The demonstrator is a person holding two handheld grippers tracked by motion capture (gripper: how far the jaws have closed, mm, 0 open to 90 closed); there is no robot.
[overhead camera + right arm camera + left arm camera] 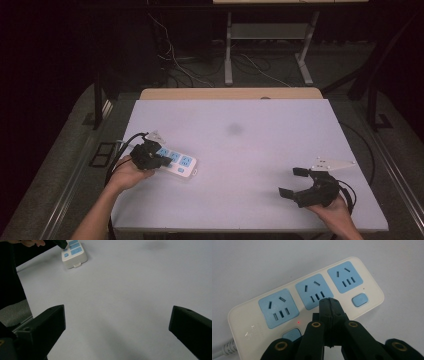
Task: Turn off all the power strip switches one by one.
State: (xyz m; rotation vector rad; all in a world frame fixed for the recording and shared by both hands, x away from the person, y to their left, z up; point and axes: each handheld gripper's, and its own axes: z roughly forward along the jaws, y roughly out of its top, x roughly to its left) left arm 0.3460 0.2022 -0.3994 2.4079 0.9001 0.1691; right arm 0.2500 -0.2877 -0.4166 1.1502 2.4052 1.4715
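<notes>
- Left gripper [329, 301] jaws pressing together, tips hovering over the power strip [307, 300] (red light glowing), left on the table [260, 145].
- Right gripper [295, 182] jaws gaping wide, holding nothing.

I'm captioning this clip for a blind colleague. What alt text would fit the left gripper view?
The left gripper, its two black jaws shut together, points down at a white power strip with three blue sockets lying on a pale table. Its tip is over the middle socket; a small red light glows beside a blue button.
</notes>
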